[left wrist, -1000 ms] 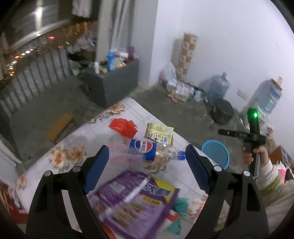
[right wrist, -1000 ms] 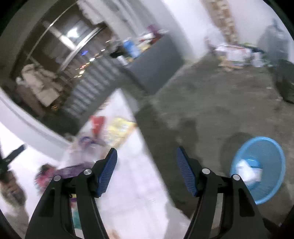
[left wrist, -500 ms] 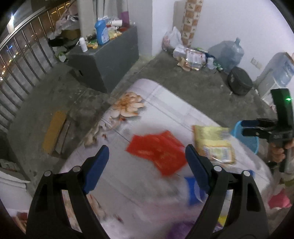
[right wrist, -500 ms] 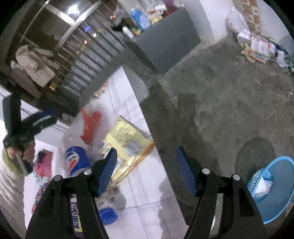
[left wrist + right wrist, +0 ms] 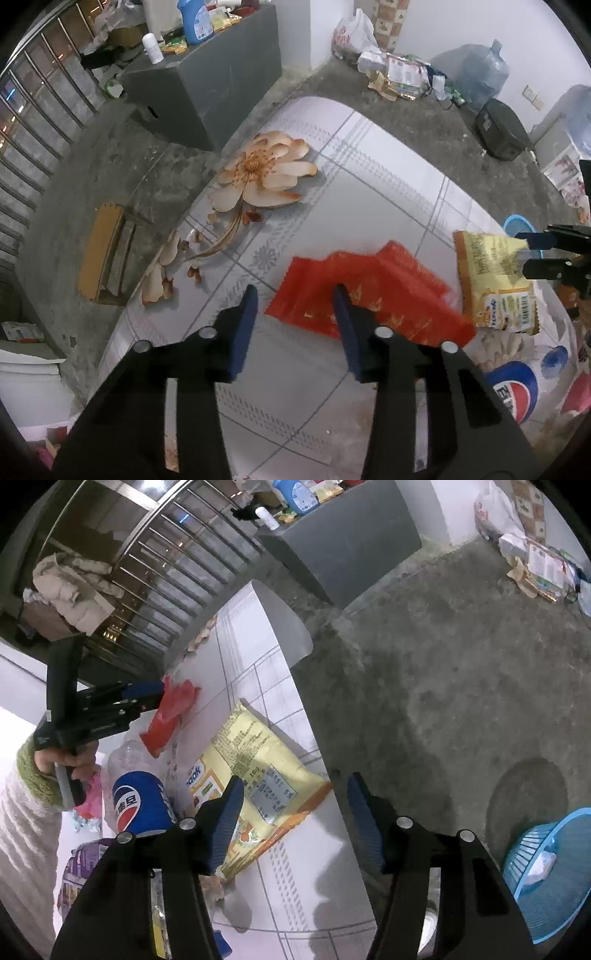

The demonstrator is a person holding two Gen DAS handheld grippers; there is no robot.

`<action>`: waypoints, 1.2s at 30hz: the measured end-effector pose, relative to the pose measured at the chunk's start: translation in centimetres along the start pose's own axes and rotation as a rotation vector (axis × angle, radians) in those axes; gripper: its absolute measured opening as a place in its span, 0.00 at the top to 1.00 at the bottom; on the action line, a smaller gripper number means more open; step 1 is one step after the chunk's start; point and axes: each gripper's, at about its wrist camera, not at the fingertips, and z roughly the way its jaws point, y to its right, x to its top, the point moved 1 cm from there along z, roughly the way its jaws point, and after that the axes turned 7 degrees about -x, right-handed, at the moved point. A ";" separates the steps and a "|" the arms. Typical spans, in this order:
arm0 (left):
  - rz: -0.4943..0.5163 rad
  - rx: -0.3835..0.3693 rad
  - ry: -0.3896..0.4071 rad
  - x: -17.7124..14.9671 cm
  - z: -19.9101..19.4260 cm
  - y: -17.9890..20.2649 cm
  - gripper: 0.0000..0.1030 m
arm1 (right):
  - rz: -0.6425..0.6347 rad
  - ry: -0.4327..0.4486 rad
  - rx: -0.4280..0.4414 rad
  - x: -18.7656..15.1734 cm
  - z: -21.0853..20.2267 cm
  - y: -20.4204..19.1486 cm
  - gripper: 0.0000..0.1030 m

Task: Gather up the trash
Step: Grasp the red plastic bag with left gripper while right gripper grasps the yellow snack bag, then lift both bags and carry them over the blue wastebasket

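Left gripper [image 5: 291,306] jaws just been closing, part-spread over red wrapper [image 5: 373,291], not pinching; wrapper light, limp, crinkly film: pinch near edge, expect slip

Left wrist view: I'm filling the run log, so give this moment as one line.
phase: reaching | left gripper: jaws just closing at red plastic wrapper, not gripped | right gripper: jaws just closing over yellow snack packet | blue basket: on floor

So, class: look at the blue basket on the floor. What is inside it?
Inside the blue basket lies one crumpled white scrap. The right tongs cover the basket's near side, so anything lying there cannot be seen.
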 end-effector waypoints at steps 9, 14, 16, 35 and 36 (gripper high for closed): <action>0.012 0.031 -0.024 0.5 1.2 0.3 0.68 | -0.002 0.011 -0.034 -0.1 0.2 -0.4 0.65; -0.011 0.015 -0.043 1.0 1.7 0.4 0.54 | 0.010 0.027 -0.026 -0.3 -0.4 -0.1 0.71; -0.016 0.004 -0.049 1.1 1.9 0.5 0.49 | 0.010 0.035 -0.024 -0.3 -0.7 -0.1 0.73; 0.120 0.095 -0.009 0.6 0.8 3.8 1.00 | 0.090 0.109 0.026 -1.5 -3.8 1.6 0.86; 0.117 0.106 -0.001 0.7 0.5 3.8 1.00 | 0.094 0.115 0.027 -1.6 -4.0 1.8 0.87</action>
